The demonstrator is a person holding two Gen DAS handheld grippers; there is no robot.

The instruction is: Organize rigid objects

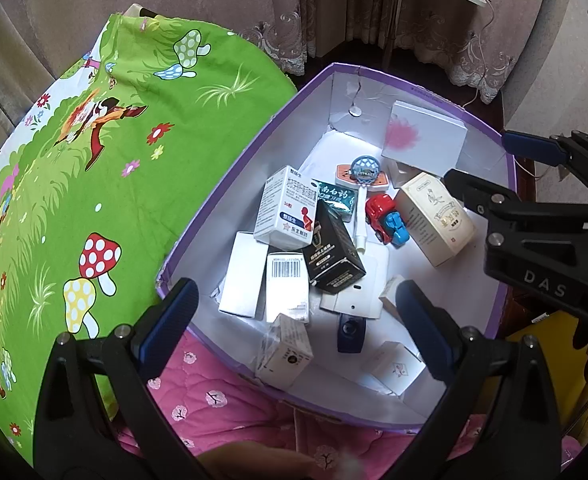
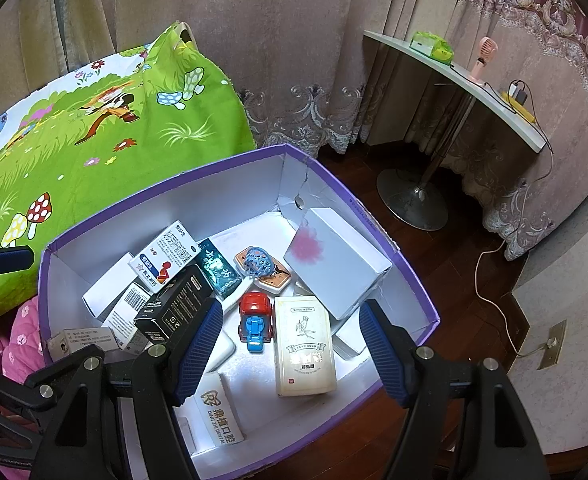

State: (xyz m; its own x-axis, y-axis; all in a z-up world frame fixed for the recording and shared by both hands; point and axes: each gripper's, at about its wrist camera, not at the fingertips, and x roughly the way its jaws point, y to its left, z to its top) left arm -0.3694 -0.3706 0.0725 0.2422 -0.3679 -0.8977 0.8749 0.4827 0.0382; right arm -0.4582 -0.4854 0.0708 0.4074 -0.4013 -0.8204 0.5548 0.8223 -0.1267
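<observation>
A purple box (image 1: 230,176) with a white inside stands on the bed and holds several small packages. Among them are a cream carton (image 2: 303,344), a red and blue toy car (image 2: 256,320), a black carton (image 1: 333,252), a white medicine box (image 1: 286,212) and a white box with a pink flower (image 2: 333,260). My left gripper (image 1: 294,286) hangs open over the near end of the box, with nothing between its fingers. My right gripper (image 2: 290,305) hangs open above the cream carton and toy car, its pads clear of both.
A green cartoon-print cushion (image 1: 94,160) lies left of the box, and a pink quilt (image 1: 214,392) under its near edge. A side table on a round metal foot (image 2: 413,200) stands on the wooden floor beyond, with a cable and curtains behind.
</observation>
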